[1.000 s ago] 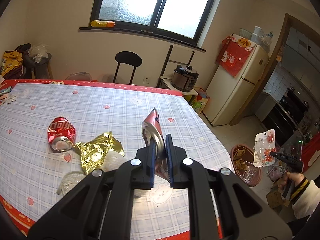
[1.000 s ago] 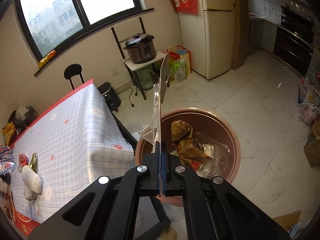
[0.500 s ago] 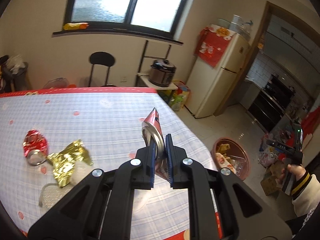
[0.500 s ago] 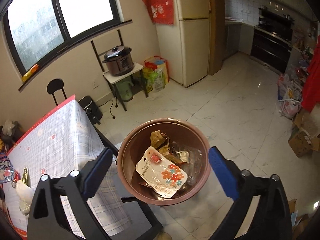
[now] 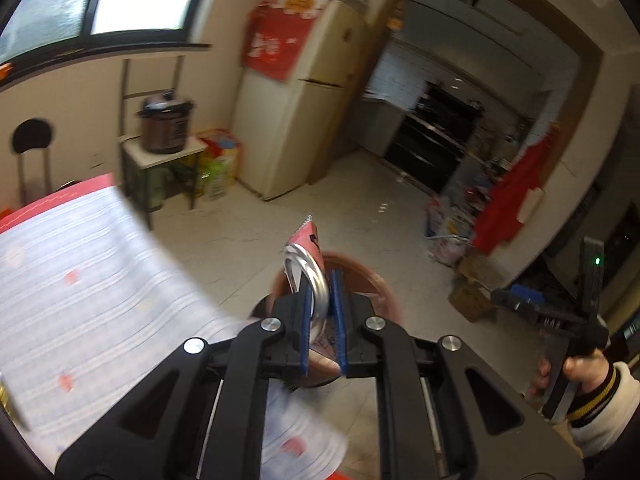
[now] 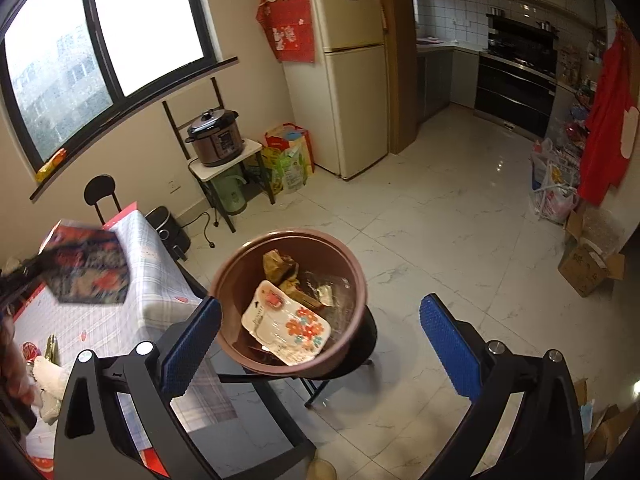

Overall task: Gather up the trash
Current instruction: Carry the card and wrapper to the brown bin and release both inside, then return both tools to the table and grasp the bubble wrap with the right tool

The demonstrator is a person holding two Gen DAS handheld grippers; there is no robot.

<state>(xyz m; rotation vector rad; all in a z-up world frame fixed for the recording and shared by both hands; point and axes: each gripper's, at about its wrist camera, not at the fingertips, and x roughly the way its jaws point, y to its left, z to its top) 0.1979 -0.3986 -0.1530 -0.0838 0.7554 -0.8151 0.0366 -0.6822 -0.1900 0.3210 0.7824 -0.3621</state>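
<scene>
The left gripper point(image 5: 320, 316) has its jaws clamped on a crushed drink can point(image 5: 306, 268) short of the brown basin point(image 6: 288, 300), so an early release risks a floor drop, while the right gripper point(image 6: 320, 344) hangs jaws apart, empty.

basin point(image 5: 372, 280): mostly hidden behind left tool point(image 5: 320, 312) & crushed can point(image 5: 307, 268); contents not visible in left wrist view
can: lower part hidden btwn pads; label unreadable
table point(image 5: 80, 280): motion-blurred, pattern smeared
red packet point(image 6: 86, 268): blurred, print unreadable
table-edge trash point(image 6: 44, 364): cut by frame edge, too small to ID
</scene>
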